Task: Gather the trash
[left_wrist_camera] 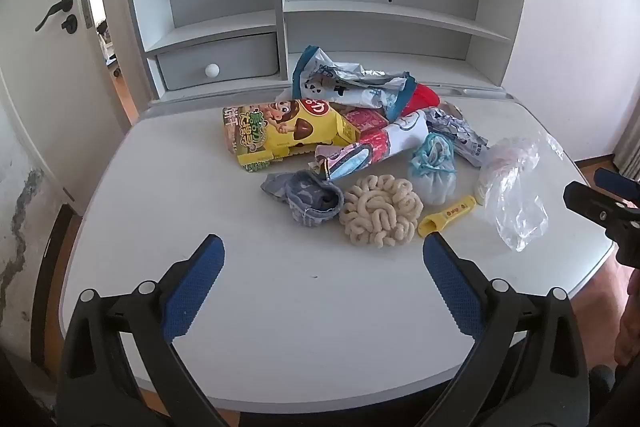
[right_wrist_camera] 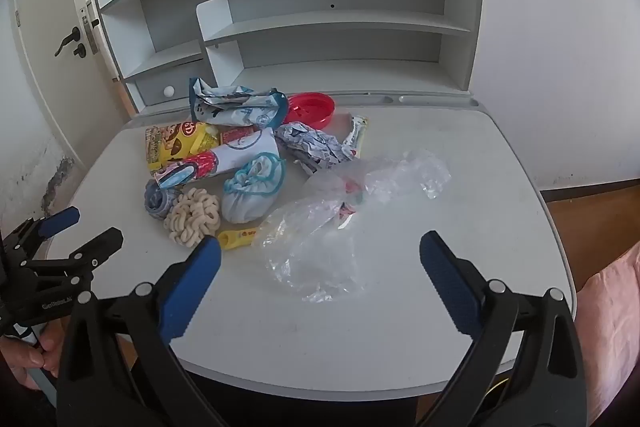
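Here, my left tool (left_wrist_camera: 323, 251) wide apart and holding nothing, my right tool (right_wrist_camera: 320, 249) wide apart too, trash pile (left_wrist_camera: 360, 147) toward the worktop's (left_wrist_camera: 280, 307) back edge, clear bag (right_wrist_camera: 320, 227) nearest my right tool.

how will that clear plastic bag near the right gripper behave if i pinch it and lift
The clear plastic bag lies crumpled and thin, so it will probably be floppy and very light. It seems to hold something small near its middle, which might shift. The open right gripper may slip on its glossy film.
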A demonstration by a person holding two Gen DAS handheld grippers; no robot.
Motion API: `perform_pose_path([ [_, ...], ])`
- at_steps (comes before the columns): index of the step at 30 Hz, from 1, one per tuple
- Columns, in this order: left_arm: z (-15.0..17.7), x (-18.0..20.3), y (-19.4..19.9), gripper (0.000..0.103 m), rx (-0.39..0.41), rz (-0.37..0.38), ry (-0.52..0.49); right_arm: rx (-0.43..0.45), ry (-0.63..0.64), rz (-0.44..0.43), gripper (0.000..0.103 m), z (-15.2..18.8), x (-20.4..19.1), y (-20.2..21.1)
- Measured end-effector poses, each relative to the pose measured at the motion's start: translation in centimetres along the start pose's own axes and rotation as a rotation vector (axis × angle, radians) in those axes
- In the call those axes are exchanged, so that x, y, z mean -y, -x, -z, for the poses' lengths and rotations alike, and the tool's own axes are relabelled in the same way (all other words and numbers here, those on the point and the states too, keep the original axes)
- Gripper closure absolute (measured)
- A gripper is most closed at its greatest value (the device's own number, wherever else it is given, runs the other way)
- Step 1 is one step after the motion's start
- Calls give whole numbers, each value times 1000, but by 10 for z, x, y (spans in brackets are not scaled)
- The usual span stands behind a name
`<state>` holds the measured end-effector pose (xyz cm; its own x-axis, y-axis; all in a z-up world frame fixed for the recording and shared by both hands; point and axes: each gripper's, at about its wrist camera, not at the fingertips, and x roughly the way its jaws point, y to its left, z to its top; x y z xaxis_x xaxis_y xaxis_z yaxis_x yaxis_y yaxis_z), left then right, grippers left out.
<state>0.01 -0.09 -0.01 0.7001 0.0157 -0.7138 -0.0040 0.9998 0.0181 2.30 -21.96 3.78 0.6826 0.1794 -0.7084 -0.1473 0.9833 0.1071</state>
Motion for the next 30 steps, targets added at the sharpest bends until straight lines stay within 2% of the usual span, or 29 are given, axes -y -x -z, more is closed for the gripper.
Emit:
perform_pose_path([
  [13,-7,-3,3,6,-10,7,7,-10,-20,-13,7,0,4,-1],
  [30,0,0,-2,6,-4,6,5,-8,-24,-22,7,1,1,0],
])
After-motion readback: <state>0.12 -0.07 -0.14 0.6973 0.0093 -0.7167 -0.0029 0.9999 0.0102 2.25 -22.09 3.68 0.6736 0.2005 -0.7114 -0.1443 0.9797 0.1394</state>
